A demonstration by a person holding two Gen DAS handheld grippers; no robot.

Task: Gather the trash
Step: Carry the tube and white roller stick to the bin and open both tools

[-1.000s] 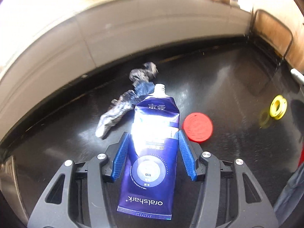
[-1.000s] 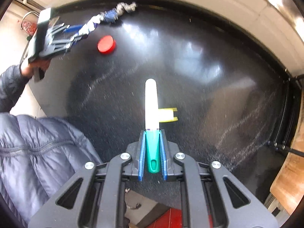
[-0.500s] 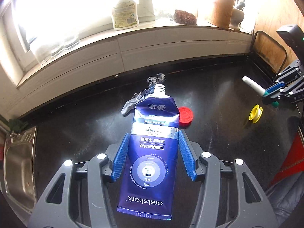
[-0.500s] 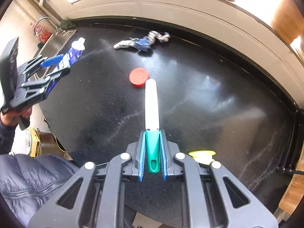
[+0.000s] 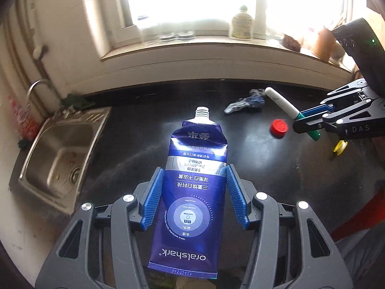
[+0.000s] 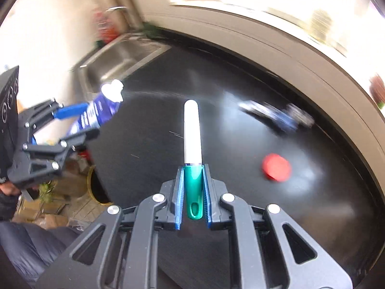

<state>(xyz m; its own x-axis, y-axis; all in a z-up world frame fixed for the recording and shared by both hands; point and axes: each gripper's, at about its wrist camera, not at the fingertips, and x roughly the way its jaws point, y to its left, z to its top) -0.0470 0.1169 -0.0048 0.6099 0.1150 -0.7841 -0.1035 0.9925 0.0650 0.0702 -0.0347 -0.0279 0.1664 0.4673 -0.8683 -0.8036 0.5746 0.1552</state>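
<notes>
My left gripper point(image 5: 195, 175) is shut on a blue toothpaste tube point(image 5: 196, 168) with no cap, held above the black counter point(image 5: 134, 149); the same tube point(image 6: 98, 112) shows at the left of the right wrist view. My right gripper point(image 6: 192, 168) is shut on a white marker with a green cap point(image 6: 192, 142), also seen as the marker point(image 5: 286, 107) at the right of the left wrist view. On the counter lie a crumpled blue-and-silver wrapper point(image 5: 245, 102), a red bottle cap point(image 5: 279, 127) and a small yellow spool point(image 5: 339, 147).
A steel sink point(image 5: 60, 154) with a tap is set into the counter's left end. A windowsill point(image 5: 216, 50) above the back wall carries a bottle and jars. Beyond the counter's near edge, the floor point(image 6: 48, 207) holds a round gold-rimmed bin and clutter. A dark padded sleeve point(image 6: 28, 245) fills the lower left.
Both grippers have risen and swung left across the counter with their items still held. The sink and window have come into view; the wrapper, red cap and spool now lie off to the right.
</notes>
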